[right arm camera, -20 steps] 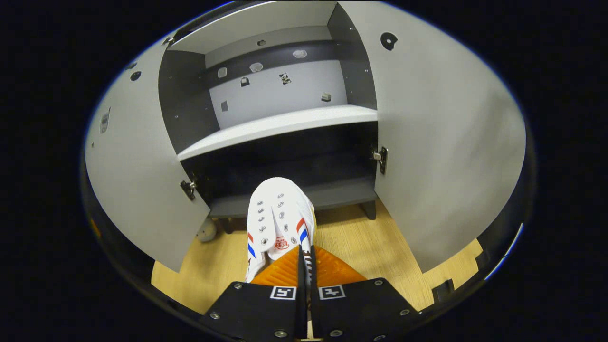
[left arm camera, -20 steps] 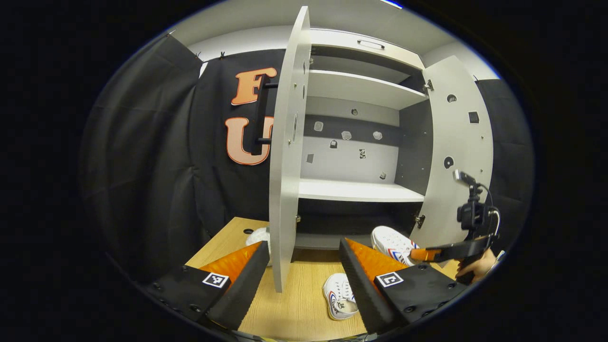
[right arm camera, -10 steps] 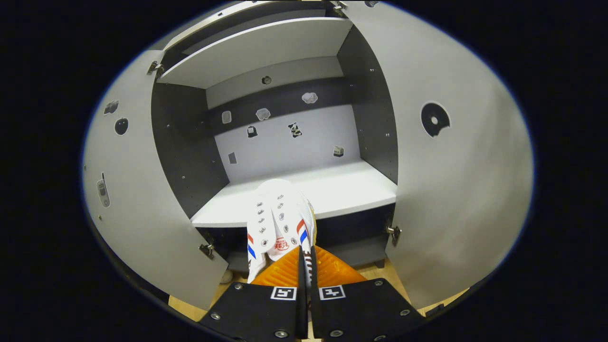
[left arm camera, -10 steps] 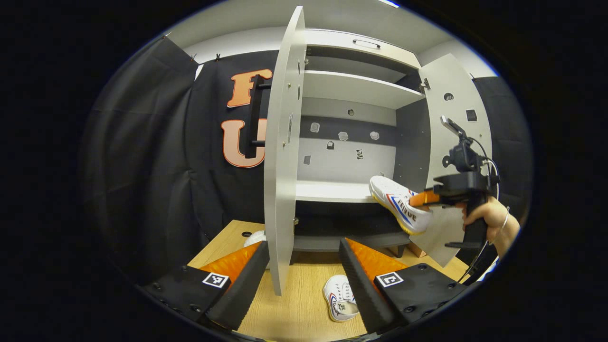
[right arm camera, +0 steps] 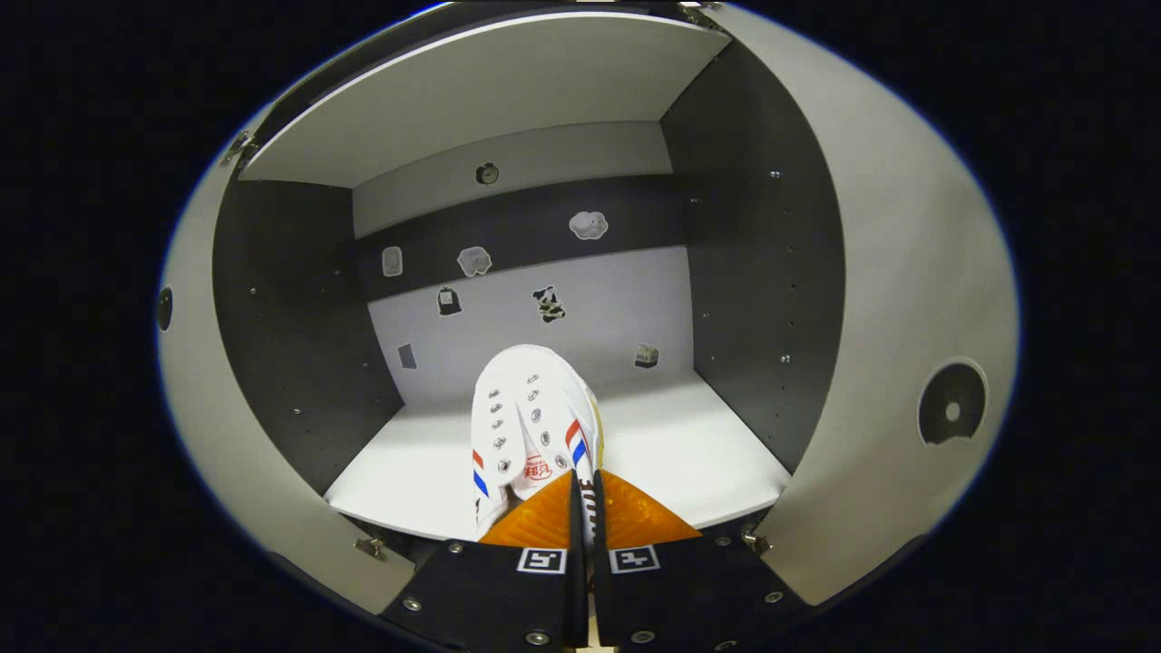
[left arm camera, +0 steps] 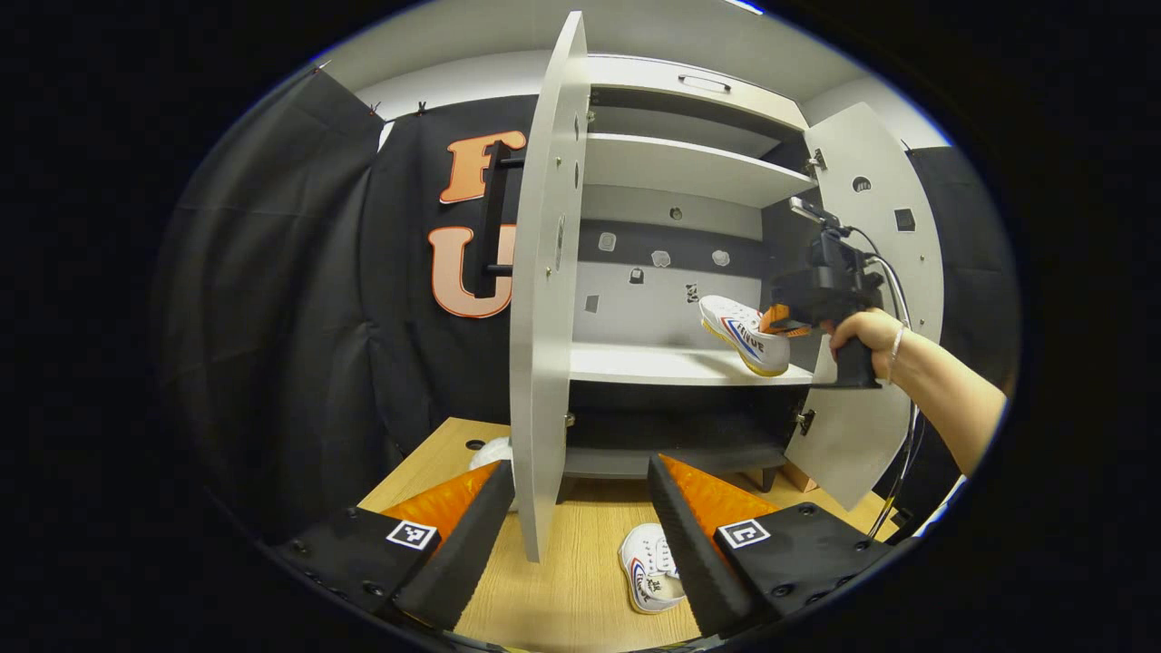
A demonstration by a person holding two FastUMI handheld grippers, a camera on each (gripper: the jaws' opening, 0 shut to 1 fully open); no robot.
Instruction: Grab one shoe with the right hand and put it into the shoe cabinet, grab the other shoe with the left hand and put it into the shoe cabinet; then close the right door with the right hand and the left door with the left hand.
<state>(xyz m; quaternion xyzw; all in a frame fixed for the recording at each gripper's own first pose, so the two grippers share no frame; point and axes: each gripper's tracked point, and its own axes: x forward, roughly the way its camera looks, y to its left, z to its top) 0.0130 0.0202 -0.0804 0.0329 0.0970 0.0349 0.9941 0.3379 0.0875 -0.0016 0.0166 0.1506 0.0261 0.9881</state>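
- My right gripper (right arm camera: pixel 580 508) was clamped on the heel of the white shoe (right arm camera: pixel 531 426), both fingers pressed against it, toe pointing into the shoe cabinet (right arm camera: pixel 744 272).
- In the left gripper view, that shoe (left arm camera: pixel 746 334) hung at the right end of the middle shelf (left arm camera: pixel 671 365), its heel low over the front edge and its toe tipped up; I could not tell whether the sole touched the board.
- To do this well, I judged, the shoe should go further in and be levelled so the whole sole sits on the shelf before the grip is let go; released here, the heel might slip off the lip.
- My left gripper (left arm camera: pixel 571 508) waited low over the wooden floor (left arm camera: pixel 562 589), fingers apart and holding nothing.
- The second shoe (left arm camera: pixel 648 576) lay on that floor just beside the left gripper's right finger.
- The left door (left arm camera: pixel 544 290) and the right door (left arm camera: pixel 875 272) both stood open.
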